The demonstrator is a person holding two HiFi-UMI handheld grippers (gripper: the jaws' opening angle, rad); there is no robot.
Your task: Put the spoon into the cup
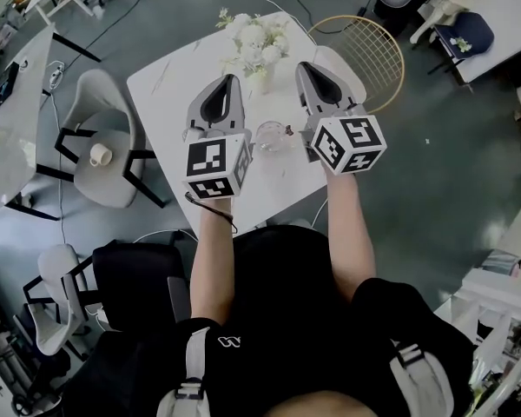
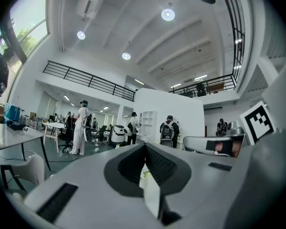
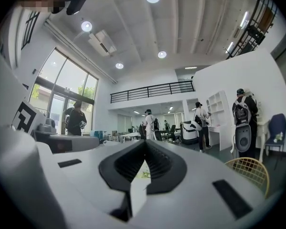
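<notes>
Left gripper: the grey left gripper with the marker cube (image 1: 229, 80) is held level, high above the white table (image 1: 165, 89). Its jaws are clenched on nothing.
Right gripper: the grey right gripper with the marker cube (image 1: 305, 66) is alongside it at the same height. Its jaws are pressed together and empty.
Cup: the small clear glass cup (image 1: 273, 135) stands on the table below, between the two grippers as seen from above.
Spoon: I can't pick it out. A thin glint at the cup's rim might be its handle, but I can't tell.
Stage: by my guess, either not begun or already finished, since neither gripper carries anything.
Doing it well: if the spoon lies outside the cup, find it first. Part one gripper's jaws, take the handle mid-length, lower it bowl-end first, and let go only once it rests inside.
Steadying: the light glass could tip, so the other gripper should brace it.
Watch for: the vase of white flowers (image 1: 256, 42) near the cup.
</notes>
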